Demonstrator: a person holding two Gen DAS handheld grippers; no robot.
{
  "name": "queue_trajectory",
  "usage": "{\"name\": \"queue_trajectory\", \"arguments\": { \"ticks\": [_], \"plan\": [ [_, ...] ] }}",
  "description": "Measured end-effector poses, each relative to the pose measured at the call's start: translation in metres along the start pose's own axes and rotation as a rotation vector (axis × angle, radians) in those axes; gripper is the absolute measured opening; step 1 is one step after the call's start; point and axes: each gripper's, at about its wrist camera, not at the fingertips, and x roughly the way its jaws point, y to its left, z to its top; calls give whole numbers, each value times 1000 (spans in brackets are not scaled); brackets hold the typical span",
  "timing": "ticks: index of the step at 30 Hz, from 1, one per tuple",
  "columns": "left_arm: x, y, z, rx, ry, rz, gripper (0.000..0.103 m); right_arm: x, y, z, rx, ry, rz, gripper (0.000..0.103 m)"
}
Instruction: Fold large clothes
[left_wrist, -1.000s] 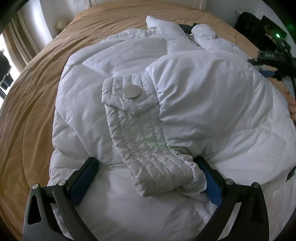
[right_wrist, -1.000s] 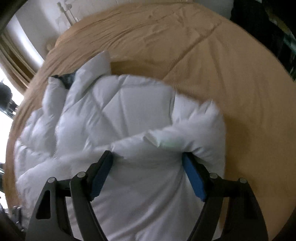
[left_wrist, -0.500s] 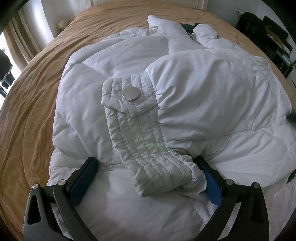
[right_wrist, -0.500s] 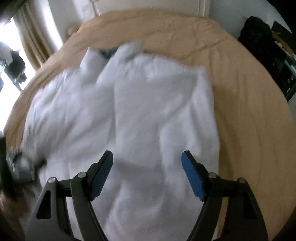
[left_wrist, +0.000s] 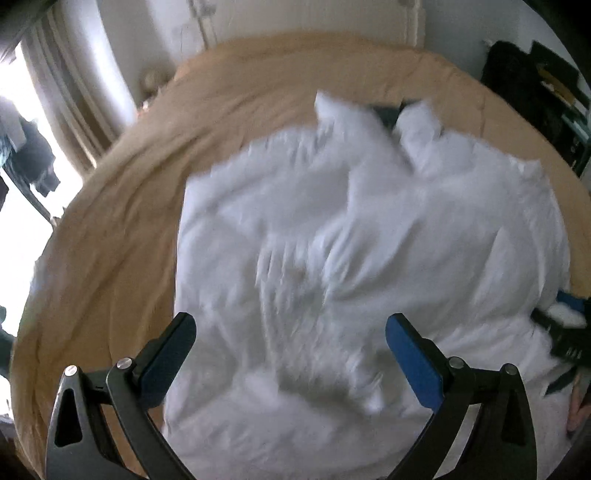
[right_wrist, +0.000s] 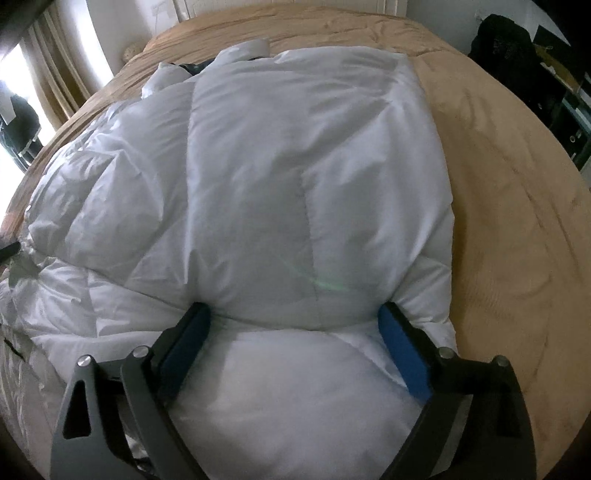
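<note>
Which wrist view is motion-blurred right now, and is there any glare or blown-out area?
Left wrist view: the white jacket is heavily smeared, quilting unreadable; the window at left is blown out. Right wrist view: sharp, jacket seams legible, a faint green flare streak low on the fabric; strong fisheye bending in both.

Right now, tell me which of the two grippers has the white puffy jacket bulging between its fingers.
The right gripper: the white puffy jacket bulges between its open blue-padded fingers. The left gripper is open above the blurred jacket, apparently clear of it.
</note>
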Motion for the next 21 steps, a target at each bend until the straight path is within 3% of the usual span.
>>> {"name": "queue_trajectory", "arguments": {
  "ticks": [5, 8, 10, 14, 16, 19, 21],
  "plan": [
    [29, -14, 28, -37, 9, -114, 103, 1, 2, 0, -7, -3, 1, 93],
    [79, -14, 21, -30, 97, -75, 103, 0, 3, -3, -17, -3, -2, 94],
    [103, 4, 8, -106, 118, -192, 103, -4, 3, -8, -33, -1, -3, 95],
    [92, 1, 9, -47, 108, -136, 103, -14, 2, -13, -49, 12, -30, 95],
    [81, 6, 13, -69, 132, -106, 102, -24, 1, -13, -38, 19, -48, 95],
    [47, 26, 2, -117, 47, -131, 103, -49, 5, -15, -66, -31, -94, 95],
    [47, 26, -12, -88, 58, -111, 103, -51, 9, -20, -94, -27, -126, 97]
  ]
}}
